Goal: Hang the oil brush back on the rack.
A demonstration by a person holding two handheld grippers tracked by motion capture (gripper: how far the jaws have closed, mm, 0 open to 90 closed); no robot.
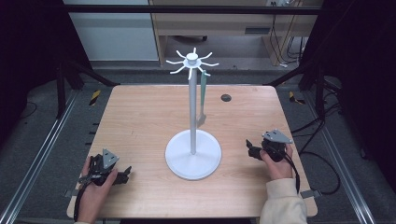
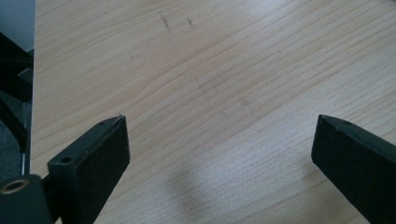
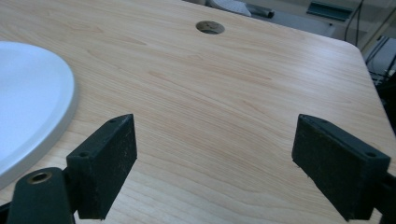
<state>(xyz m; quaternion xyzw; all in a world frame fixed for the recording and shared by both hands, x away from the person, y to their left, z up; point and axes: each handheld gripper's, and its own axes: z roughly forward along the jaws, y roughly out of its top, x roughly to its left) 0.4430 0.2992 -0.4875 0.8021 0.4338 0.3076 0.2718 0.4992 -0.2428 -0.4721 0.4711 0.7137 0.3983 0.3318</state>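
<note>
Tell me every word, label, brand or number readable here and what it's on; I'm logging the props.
None: no readable text.
The white stand, green strip hanging from it, wooden table and both grippers, left and right, carry no lettering.
Yellow-black hazard tape on the floor: stripes, no words.

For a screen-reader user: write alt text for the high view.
A tall white hook stand stands mid-table on a round base, a green strip hanging from one arm. A person's hands hold the left gripper and right gripper low on the wooden table.
</note>
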